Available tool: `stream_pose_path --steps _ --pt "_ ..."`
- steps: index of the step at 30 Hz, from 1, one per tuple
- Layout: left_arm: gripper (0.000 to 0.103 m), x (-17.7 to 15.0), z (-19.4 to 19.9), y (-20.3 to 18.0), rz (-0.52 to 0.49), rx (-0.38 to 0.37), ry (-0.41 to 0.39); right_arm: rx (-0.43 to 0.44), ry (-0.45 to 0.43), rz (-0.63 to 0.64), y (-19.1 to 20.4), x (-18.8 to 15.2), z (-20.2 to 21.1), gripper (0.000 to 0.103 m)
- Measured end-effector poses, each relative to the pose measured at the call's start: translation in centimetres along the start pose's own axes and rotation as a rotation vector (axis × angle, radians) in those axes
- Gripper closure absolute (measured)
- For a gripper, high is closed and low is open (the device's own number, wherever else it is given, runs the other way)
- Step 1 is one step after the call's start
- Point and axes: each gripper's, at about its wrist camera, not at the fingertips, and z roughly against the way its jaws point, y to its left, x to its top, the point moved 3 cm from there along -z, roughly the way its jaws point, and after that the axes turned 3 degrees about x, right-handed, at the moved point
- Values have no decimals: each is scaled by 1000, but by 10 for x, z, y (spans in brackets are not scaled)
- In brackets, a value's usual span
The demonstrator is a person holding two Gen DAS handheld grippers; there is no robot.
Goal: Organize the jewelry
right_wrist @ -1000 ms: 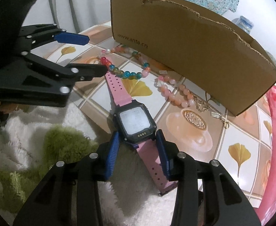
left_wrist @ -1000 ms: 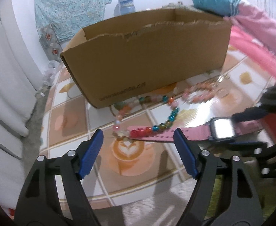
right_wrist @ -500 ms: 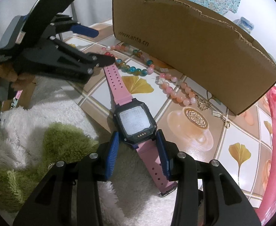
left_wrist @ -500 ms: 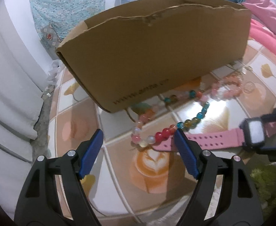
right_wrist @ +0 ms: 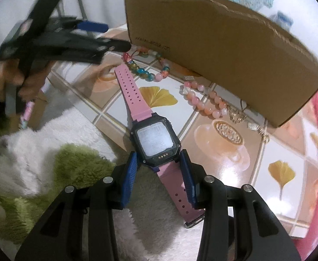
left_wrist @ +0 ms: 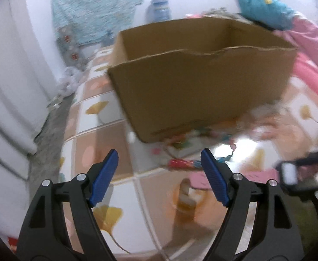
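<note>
Your right gripper (right_wrist: 158, 169) clasps the pink watch (right_wrist: 154, 141) by its black case, one strap on the patterned mat (right_wrist: 285, 174), the other over a white-and-green rug (right_wrist: 50, 174). Your left gripper (left_wrist: 159, 174) hangs spread and empty above the mat, facing the cardboard box (left_wrist: 202, 82). A multicoloured bead bracelet (right_wrist: 146, 69), a peach bead bracelet (right_wrist: 204, 104) and small gold pieces (right_wrist: 237, 115) crowd the box's foot.

Bead bracelets (left_wrist: 187, 163) — motion-blurred, beads indistinct
</note>
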Motion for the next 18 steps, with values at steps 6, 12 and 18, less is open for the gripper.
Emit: stream_pose_path --steps 6,12,18 --pt "29 -23 17 -53 -214 -128 -1 245 24 -156 -37 2 2 63" --pt "28 -38 23 -94 -416 -101 -40 398 83 -167 -60 4 0 64" --pt "44 -44 14 -111 -527 -69 -37 463 118 -140 -63 4 -1 64"
